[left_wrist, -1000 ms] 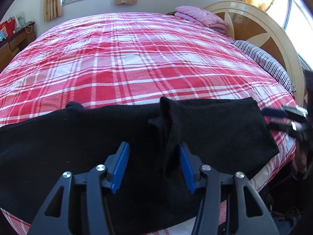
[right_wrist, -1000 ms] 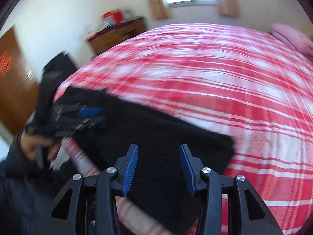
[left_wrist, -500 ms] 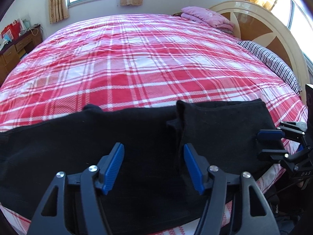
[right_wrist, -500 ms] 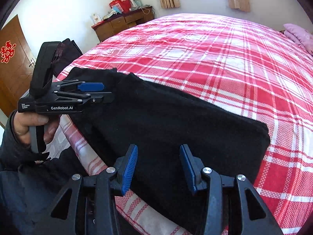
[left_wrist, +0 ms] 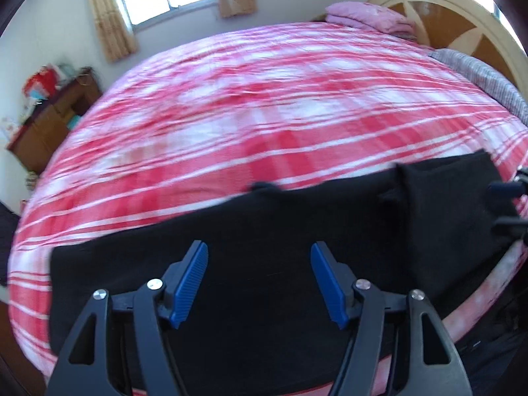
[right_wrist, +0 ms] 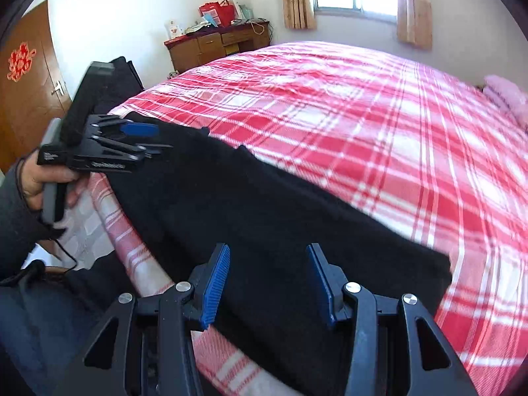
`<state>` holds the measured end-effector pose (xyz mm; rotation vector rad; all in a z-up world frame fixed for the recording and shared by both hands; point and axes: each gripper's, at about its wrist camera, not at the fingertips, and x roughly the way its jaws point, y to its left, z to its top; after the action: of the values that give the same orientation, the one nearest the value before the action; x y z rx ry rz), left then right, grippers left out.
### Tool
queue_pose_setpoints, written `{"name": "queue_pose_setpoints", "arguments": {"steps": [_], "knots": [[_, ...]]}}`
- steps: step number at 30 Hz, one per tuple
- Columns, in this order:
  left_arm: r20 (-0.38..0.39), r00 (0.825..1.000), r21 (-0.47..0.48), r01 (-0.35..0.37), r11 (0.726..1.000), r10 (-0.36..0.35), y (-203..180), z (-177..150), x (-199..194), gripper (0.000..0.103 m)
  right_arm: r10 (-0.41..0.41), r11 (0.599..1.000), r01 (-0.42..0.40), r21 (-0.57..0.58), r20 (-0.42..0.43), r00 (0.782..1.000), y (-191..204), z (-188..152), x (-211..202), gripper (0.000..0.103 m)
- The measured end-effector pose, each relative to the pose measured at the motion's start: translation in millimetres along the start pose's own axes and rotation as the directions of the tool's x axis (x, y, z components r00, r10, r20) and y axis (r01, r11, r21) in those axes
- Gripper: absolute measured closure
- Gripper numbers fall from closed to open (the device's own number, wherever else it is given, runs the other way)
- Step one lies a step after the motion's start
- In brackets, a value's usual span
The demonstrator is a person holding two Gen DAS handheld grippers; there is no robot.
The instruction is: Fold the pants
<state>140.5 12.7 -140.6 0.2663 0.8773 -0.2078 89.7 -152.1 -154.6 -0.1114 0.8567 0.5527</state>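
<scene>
Black pants point(left_wrist: 264, 224) lie flat along the near edge of the bed, doubled lengthwise, with a thicker end at the right in the left wrist view. They also show in the right wrist view point(right_wrist: 264, 198). My left gripper point(left_wrist: 259, 280) is open and empty, just above the middle of the pants. It shows side-on in the right wrist view point(right_wrist: 145, 138), over the pants' left end. My right gripper point(right_wrist: 267, 283) is open and empty, above the pants' right end. Its tips show at the right edge of the left wrist view point(left_wrist: 508, 204).
The bed has a red and white plaid sheet point(left_wrist: 280, 99). Pink folded bedding point(left_wrist: 369, 16) and a wooden headboard point(left_wrist: 462, 33) are at the far right. A wooden dresser point(right_wrist: 214, 46) and a door point(right_wrist: 29, 82) stand to the left.
My left gripper has moved left along the pants, so the thicker fold now sits far to its right. My right gripper has stayed over the right end. Both remain open.
</scene>
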Motion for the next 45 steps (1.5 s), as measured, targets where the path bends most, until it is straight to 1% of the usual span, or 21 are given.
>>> {"name": "queue_pose_setpoints", "arguments": {"steps": [2, 4, 7, 8, 10, 12, 14, 16, 18, 19, 21, 22, 24, 25, 27, 29, 33, 37, 41, 43, 45], "knots": [[0.008, 0.998, -0.041, -0.057, 0.998, 0.058, 31.7, -7.1, -5.3, 0.034, -0.020, 1.000, 0.020, -0.007, 0.001, 1.000, 3.7, 5.5, 8.1, 0.053], [0.015, 0.993, -0.105, -0.119, 0.987, 0.121, 67.4, -14.5, -12.6, 0.034, -0.013, 1.000, 0.013, 0.007, 0.001, 1.000, 6.6, 11.2, 18.4, 0.053], [0.017, 0.976, -0.206, -0.208, 0.956, 0.216, 121.7, -26.4, -24.0, 0.033, -0.002, 0.999, 0.001, 0.037, 0.004, 1.000, 9.1, 16.2, 30.0, 0.053], [0.020, 0.972, -0.222, -0.224, 0.949, 0.234, 130.9, -29.5, -25.8, 0.033, 0.000, 0.999, 0.000, 0.043, 0.006, 1.000, 10.4, 17.3, 32.5, 0.053], [0.007, 0.959, -0.273, -0.271, 0.923, 0.284, 158.8, -38.1, -26.0, 0.033, 0.001, 0.999, -0.001, 0.039, -0.001, 1.000, 13.8, 18.8, 39.1, 0.053], [-0.012, 0.960, -0.323, -0.269, 0.907, 0.281, 181.3, -48.1, -19.3, 0.033, 0.002, 1.000, -0.001, 0.023, -0.022, 1.000, 18.8, 17.5, 46.6, 0.053], [-0.020, 0.970, -0.374, -0.231, 0.898, 0.242, 195.1, -57.8, -10.3, 0.032, -0.012, 1.000, 0.012, -0.009, -0.045, 0.999, 23.9, 12.9, 53.8, 0.053], [-0.021, 0.986, -0.427, -0.160, 0.890, 0.167, 203.4, -66.4, -1.2, 0.033, -0.036, 0.998, 0.035, -0.048, -0.032, 0.999, 28.5, 10.0, 53.7, 0.052], [-0.002, 0.996, -0.471, -0.082, 0.878, 0.092, 205.5, -73.1, 7.3, 0.036, -0.042, 0.998, 0.040, -0.056, -0.033, 0.999, 28.9, 9.4, 53.9, 0.051], [0.021, 0.996, -0.484, -0.064, 0.873, 0.085, 205.2, -75.1, 8.4, 0.036, -0.040, 0.998, 0.038, -0.056, -0.032, 0.999, 28.7, 9.0, 54.4, 0.049], [0.028, 0.997, -0.471, -0.053, 0.881, 0.075, 201.7, -74.0, 9.3, 0.038, -0.034, 0.998, 0.032, -0.057, -0.027, 0.999, 27.9, 7.8, 55.6, 0.046], [0.031, 0.998, -0.461, -0.039, 0.887, 0.060, 200.8, -73.0, 10.1, 0.041, -0.034, 0.998, 0.033, -0.058, -0.023, 0.999, 28.1, 7.3, 55.8, 0.046], [0.044, 0.999, -0.481, 0.026, 0.877, -0.006, 206.0, -72.3, 10.6, 0.062, -0.037, 0.997, 0.035, -0.062, -0.020, 0.999, 29.0, 7.1, 55.3, 0.046], [0.047, 0.999, -0.500, 0.046, 0.865, -0.026, 208.0, -73.1, 9.4, 0.065, -0.037, 0.997, 0.036, -0.063, -0.020, 0.999, 29.1, 6.9, 55.2, 0.046], [0.045, 0.998, -0.497, 0.067, 0.865, -0.052, 208.5, -72.1, 7.2, 0.080, -0.035, 0.998, 0.034, -0.058, -0.018, 0.999, 28.9, 6.4, 54.8, 0.046], [0.056, 0.995, -0.512, 0.096, 0.853, -0.078, 209.7, -72.8, 1.9, 0.082, -0.033, 0.998, 0.032, -0.056, -0.016, 0.999, 28.3, 6.5, 54.1, 0.046], [0.095, 0.987, -0.550, 0.160, 0.820, -0.129, 215.3, -69.9, -11.1, 0.084, -0.035, 0.999, 0.034, -0.035, -0.004, 0.999, 24.7, 6.6, 48.3, 0.046], [0.172, 0.968, -0.561, 0.249, 0.789, -0.183, 211.5, -61.8, -38.4, 0.084, -0.070, 0.997, 0.071, -0.025, 0.029, 0.997, 21.1, 7.7, 34.2, 0.046], [0.243, 0.934, -0.533, 0.355, 0.768, -0.263, 193.5, -46.9, -60.8, 0.084, -0.078, 0.997, 0.078, 0.000, 0.071, 0.994, 16.3, 13.3, 14.8, 0.046], [0.262, 0.918, -0.512, 0.395, 0.763, -0.299, 179.8, -37.3, -68.3, 0.084, -0.083, 0.997, 0.083, 0.003, 0.087, 0.993, 15.0, 14.7, 6.3, 0.046], [0.259, 0.915, -0.489, 0.400, 0.775, -0.309, 166.8, -29.4, -73.4, 0.084, -0.090, 0.996, 0.090, 0.003, 0.100, 0.991, 14.3, 14.5, -2.5, 0.046]]}}
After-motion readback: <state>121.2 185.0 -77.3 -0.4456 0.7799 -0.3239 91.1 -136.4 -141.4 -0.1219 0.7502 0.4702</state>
